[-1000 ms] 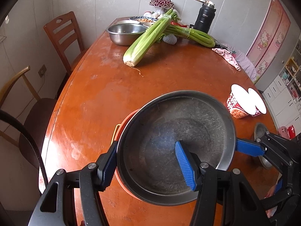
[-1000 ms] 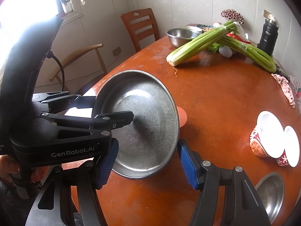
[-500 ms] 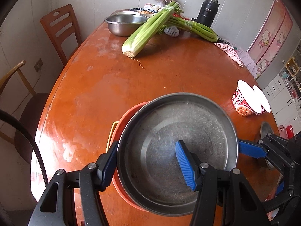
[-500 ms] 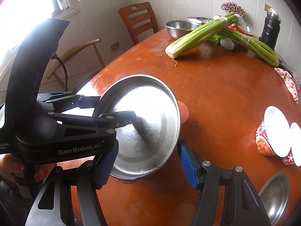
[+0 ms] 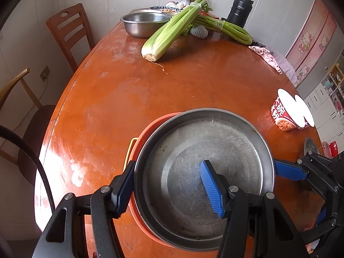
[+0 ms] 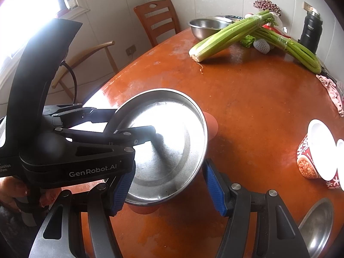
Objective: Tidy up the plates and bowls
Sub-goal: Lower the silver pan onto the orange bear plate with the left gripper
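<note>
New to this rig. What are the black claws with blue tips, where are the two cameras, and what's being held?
No robot: a person holds two hand grippers, each with a fisheye camera looking along its blue-padded fingers. The left gripper straddles the rim of a steel pan, one finger inside and one outside; whether the pads actually pinch I can't tell. The pan sits over an orange plate on the table. The right gripper waits at the pan's other edge. Also there: celery, noodle cup, flask.

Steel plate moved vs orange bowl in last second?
Yes. The steel plate has come down closer onto the orange bowl, whose rim shows more beyond its far-left edge.
</note>
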{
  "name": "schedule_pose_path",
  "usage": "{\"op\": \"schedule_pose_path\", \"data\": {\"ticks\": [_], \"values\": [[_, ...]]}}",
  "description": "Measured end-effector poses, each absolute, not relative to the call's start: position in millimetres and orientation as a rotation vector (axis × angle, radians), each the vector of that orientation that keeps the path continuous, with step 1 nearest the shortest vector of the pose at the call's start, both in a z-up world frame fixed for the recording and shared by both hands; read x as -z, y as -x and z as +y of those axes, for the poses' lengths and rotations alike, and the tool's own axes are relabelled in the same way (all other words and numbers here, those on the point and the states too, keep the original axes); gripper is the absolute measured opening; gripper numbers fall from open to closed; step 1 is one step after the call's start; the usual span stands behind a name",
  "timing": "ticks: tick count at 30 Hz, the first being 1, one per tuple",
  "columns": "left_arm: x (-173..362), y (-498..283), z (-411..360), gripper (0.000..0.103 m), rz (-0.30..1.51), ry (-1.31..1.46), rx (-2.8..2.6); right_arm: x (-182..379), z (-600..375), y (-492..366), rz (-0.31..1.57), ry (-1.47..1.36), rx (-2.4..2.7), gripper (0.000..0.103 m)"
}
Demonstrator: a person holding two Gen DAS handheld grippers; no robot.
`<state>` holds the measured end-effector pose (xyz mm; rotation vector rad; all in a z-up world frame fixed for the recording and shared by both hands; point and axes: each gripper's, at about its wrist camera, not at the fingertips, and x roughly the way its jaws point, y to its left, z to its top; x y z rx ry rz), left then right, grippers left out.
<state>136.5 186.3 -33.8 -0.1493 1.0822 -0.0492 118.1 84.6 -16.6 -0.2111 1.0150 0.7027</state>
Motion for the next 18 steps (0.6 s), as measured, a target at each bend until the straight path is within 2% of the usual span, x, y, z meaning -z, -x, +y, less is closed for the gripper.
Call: {"op": "schedule_pose_path", "data": {"ticks": [18], "values": [[39.2, -139.7, 183.6, 0.059, 1.087, 0.116, 0.031, 21.8, 87.2, -119.2, 1.017, 0.229, -0.706, 0.067]]}}
